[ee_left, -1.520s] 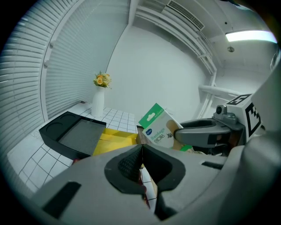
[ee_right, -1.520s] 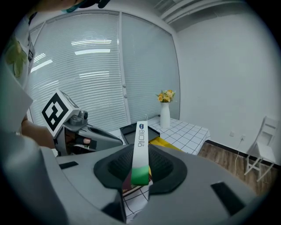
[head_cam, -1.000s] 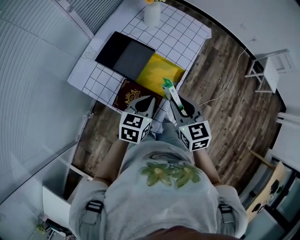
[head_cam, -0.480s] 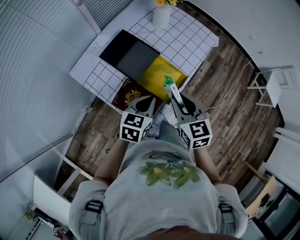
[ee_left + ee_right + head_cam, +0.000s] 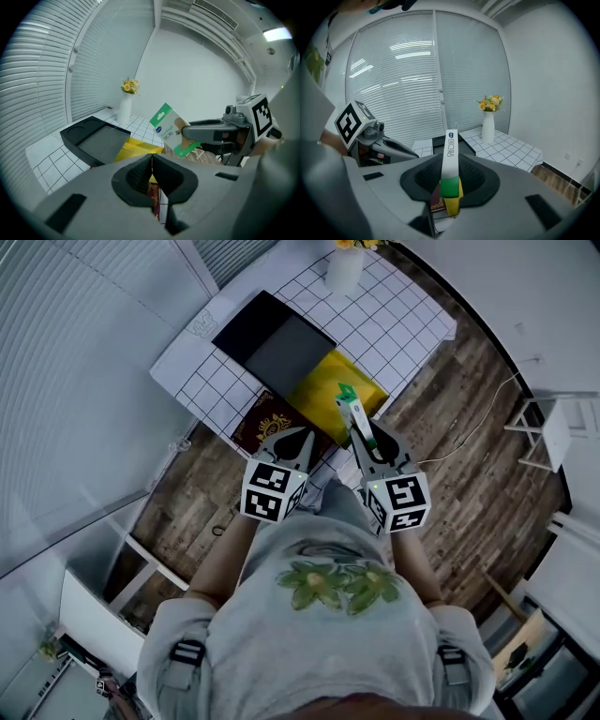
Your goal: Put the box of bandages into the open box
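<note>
Jaws of the right gripper [image 5: 361,434] are pressed onto the box of bandages [image 5: 352,411] and pinch it by its lower end, so the pack sticks out past the tips. In the right gripper view it stands edge-on between the 2 pads, a thin white strip with green near the grip [image 5: 450,161]. In the left gripper view the same pack [image 5: 167,126] hangs tilted in the air at centre right, clear of the table [image 5: 398,306].

The left gripper [image 5: 298,436] sits just left of centre in the head view. Its 2 jaws are pressed together with nothing between them, as its own view shows [image 5: 151,161].

The open box [image 5: 274,336], black with a grey floor, lies on the gridded cloth above centre. A yellow packet [image 5: 323,390] lies between it and the held pack. A dark red booklet [image 5: 265,421] lies at the table's near edge, just above the left gripper's tips. A white vase [image 5: 344,268] of yellow flowers stands at the top of the frame.
</note>
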A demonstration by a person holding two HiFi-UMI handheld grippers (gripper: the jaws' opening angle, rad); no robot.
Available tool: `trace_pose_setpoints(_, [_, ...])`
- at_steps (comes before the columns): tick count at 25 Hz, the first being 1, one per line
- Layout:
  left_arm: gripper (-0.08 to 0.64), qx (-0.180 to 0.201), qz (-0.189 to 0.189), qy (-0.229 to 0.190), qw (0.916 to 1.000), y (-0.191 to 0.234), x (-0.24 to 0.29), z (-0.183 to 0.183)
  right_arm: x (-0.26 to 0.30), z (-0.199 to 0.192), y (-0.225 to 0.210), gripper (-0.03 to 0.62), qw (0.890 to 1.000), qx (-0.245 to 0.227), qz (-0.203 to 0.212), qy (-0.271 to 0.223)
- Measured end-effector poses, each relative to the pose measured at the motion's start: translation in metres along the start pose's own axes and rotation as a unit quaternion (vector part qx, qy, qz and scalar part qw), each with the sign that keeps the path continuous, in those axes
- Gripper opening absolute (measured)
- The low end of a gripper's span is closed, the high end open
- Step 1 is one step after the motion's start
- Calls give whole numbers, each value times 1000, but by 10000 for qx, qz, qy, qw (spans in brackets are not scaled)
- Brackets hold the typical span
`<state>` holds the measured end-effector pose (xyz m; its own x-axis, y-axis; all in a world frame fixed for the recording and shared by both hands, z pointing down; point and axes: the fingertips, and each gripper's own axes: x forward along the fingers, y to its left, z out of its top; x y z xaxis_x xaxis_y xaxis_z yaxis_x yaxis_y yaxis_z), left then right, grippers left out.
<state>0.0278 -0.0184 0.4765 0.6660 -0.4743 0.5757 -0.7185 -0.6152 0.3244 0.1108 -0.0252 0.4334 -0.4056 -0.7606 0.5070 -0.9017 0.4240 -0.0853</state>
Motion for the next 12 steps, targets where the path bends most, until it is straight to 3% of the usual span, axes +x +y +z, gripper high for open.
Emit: trace_pose_setpoints(12, [8,-121,145,36,9998,9,3,-5,15,-8,3,94,9998,-12,181,117])
